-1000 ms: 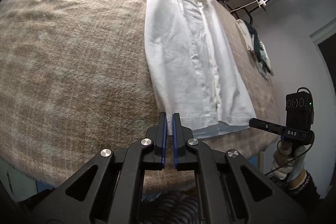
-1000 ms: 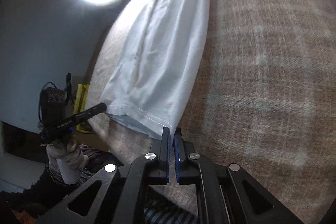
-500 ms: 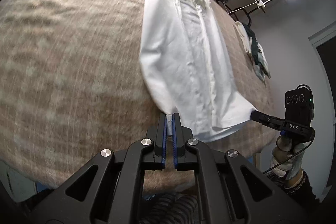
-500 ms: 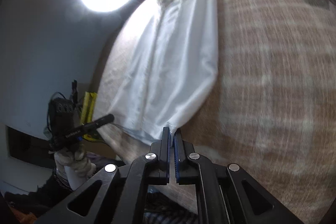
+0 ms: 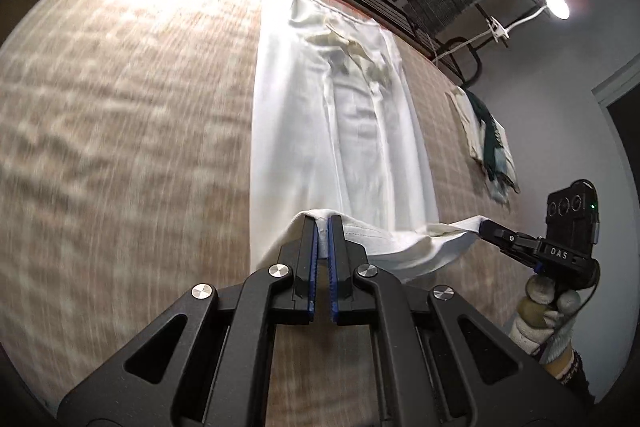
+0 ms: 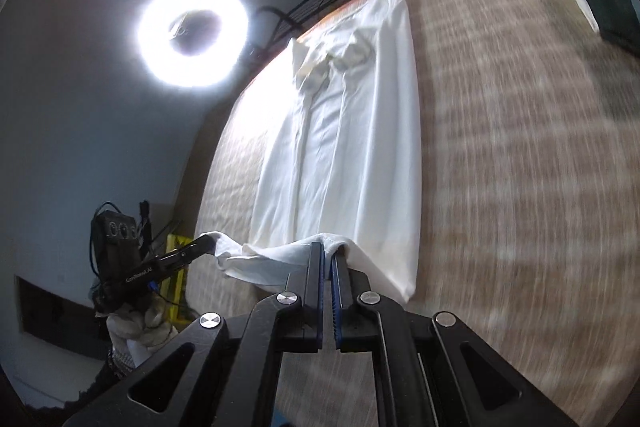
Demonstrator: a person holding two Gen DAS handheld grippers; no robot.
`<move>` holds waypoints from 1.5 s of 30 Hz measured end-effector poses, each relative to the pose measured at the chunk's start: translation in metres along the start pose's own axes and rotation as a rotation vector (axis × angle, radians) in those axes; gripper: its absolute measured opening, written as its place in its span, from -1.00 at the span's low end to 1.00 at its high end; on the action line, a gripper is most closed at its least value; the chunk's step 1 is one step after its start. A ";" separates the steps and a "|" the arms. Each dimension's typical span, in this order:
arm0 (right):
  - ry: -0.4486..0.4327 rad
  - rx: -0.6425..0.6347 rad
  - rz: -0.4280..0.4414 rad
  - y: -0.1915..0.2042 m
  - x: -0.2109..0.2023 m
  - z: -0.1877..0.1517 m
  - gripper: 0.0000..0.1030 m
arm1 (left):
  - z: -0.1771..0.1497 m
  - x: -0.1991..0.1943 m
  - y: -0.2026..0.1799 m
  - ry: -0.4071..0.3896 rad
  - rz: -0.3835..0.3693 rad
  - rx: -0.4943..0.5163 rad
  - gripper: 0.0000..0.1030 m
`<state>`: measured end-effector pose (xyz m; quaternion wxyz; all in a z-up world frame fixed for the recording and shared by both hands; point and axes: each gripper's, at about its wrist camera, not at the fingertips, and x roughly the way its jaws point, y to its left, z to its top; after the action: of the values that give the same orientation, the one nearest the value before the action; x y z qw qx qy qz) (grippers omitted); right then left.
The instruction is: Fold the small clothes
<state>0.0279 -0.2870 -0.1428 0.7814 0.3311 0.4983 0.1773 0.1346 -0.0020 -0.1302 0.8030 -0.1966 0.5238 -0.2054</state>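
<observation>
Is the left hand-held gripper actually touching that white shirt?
Touching. The left wrist view shows the left hand-held gripper shut on the white shirt, its hem pinched between the blue pads.

Your blanket (image 5: 120, 155) blurs at both sides; the gripped shirt (image 5: 340, 147) hem hides between the pads

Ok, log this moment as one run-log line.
step: fold hem toward collar | left gripper: shut on white shirt hem corner | right gripper: shut on other hem corner | hem: lifted off plaid blanket
</observation>
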 end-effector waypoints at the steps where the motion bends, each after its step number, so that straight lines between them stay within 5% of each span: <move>1: 0.000 0.008 -0.005 -0.002 0.003 0.004 -0.99 | 0.004 0.004 0.002 -0.001 0.004 -0.007 -0.95; 15: 0.011 0.094 -0.073 -0.032 0.036 0.035 -0.99 | 0.028 0.035 0.014 -0.018 0.063 -0.043 -0.94; 16: 0.008 0.087 -0.079 -0.031 0.038 0.037 -0.98 | 0.030 0.035 0.014 -0.018 0.069 -0.036 -0.87; 18: 0.002 0.066 -0.125 -0.030 0.038 0.040 -0.77 | 0.031 0.034 0.013 -0.024 0.066 -0.027 -0.42; 20: -0.014 0.026 -0.173 -0.029 0.035 0.043 -0.58 | 0.029 0.028 0.010 -0.053 0.073 -0.005 -0.35; 24: -0.015 -0.048 -0.144 -0.019 0.026 0.041 -0.58 | 0.022 0.020 0.001 -0.059 0.081 0.089 -0.35; 30: 0.111 -0.188 -0.099 -0.001 0.054 0.027 -0.65 | 0.001 0.038 -0.014 0.036 0.104 0.221 -0.43; 34: 0.167 -0.249 -0.119 0.006 0.075 0.018 -0.68 | 0.000 0.053 -0.011 0.075 0.108 0.208 -0.48; 45: 0.072 -0.287 -0.228 0.009 0.084 0.039 -0.68 | 0.019 0.077 -0.013 0.031 0.154 0.181 -0.49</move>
<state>0.0999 -0.2429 -0.1805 0.8174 0.1510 0.5297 0.1687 0.1792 -0.0524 -0.1747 0.8226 -0.0795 0.5291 -0.1925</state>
